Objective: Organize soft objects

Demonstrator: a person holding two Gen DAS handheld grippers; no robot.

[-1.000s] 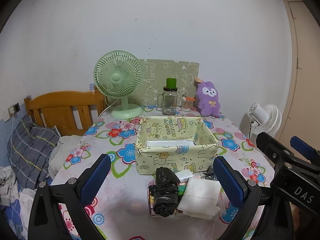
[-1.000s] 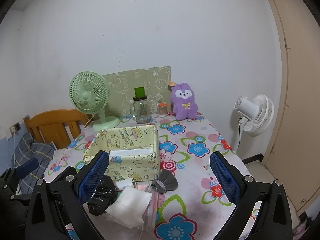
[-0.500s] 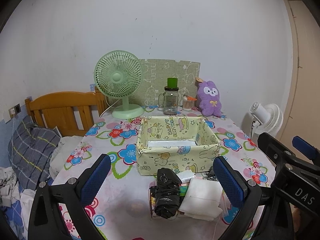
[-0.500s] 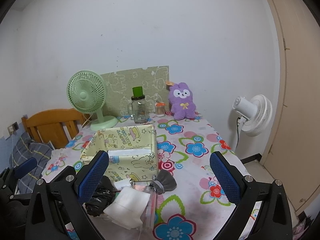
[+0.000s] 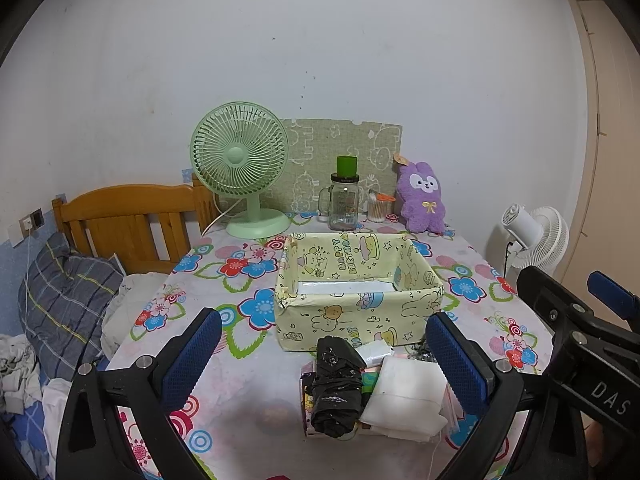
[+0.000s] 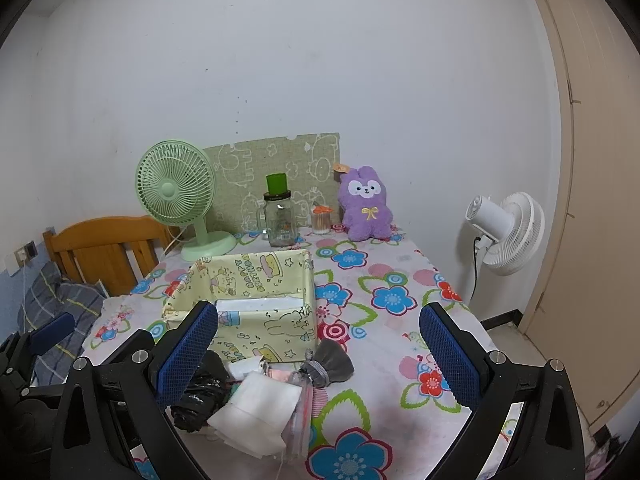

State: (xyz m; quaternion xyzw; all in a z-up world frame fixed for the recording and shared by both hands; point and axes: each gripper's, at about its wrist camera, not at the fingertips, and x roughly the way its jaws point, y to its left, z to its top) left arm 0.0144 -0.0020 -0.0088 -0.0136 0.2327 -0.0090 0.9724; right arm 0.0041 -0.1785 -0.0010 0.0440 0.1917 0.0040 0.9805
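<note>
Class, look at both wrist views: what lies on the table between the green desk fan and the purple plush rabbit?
A glass jar with a green lid and a small cotton-swab container, seen in both views.

Even soft indoor light, sharp; fisheye warp, dark corners.

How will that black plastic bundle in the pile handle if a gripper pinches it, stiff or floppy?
Likely floppy: the black plastic bundle looks like crinkled film rolled loosely, so it should compress between the fingers. Probably light and a bit slippery, judging by its glossy wrinkles. It leans against the white folded cloth, so lifting it may drag or shift that neighbour.
</note>
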